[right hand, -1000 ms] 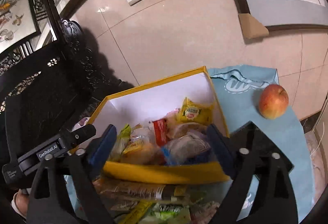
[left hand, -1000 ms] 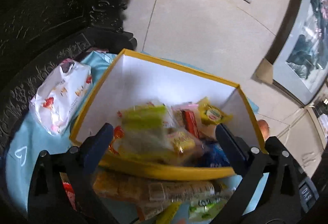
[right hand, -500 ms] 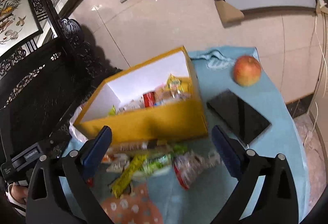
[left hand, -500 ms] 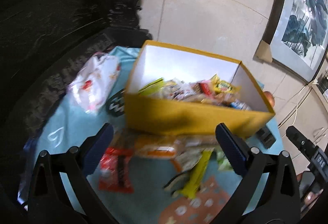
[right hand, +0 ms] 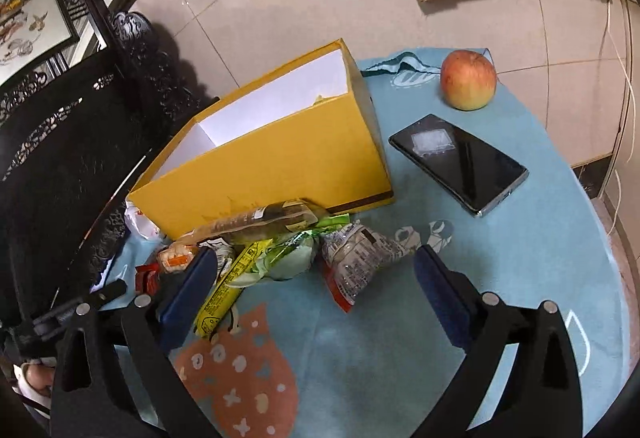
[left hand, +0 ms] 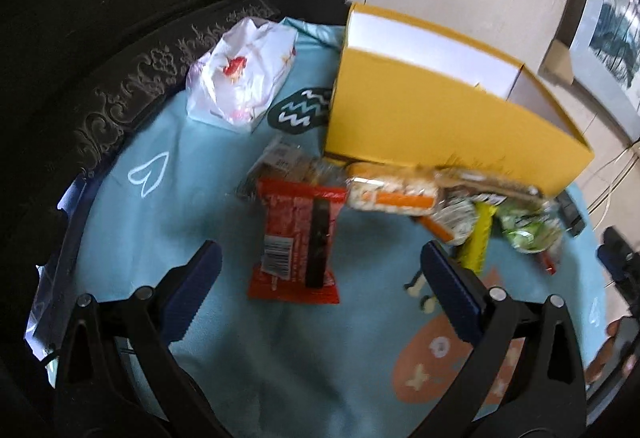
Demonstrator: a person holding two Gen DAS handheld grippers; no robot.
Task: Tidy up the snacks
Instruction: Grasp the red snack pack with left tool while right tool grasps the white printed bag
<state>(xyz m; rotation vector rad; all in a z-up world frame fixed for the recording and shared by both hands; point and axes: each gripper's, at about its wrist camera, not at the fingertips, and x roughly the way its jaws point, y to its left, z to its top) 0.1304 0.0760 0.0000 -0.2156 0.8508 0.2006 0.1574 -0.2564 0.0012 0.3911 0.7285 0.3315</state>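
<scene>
A yellow box (left hand: 436, 117) with a white inside stands on the blue cloth; it also shows in the right wrist view (right hand: 280, 165). Loose snacks lie in a row before it: a red packet (left hand: 298, 242), an orange-striped cracker pack (left hand: 392, 193), a long brown bar (right hand: 256, 220), a yellow bar (right hand: 224, 294), green packets (right hand: 288, 258) and a silver pouch (right hand: 356, 262). My left gripper (left hand: 320, 294) is open and empty just above the red packet. My right gripper (right hand: 312, 298) is open and empty above the silver pouch and green packets.
A white plastic bag (left hand: 244, 73) lies left of the box. An apple (right hand: 468, 79) and a black phone (right hand: 458, 163) lie to its right. Dark carved furniture (left hand: 120, 17) borders the round table at the left; a tiled wall stands behind.
Both grippers have pulled back and down from over the box's opening to the table in front of it. The box's contents have gone out of sight and the loose snacks now fill the view.
</scene>
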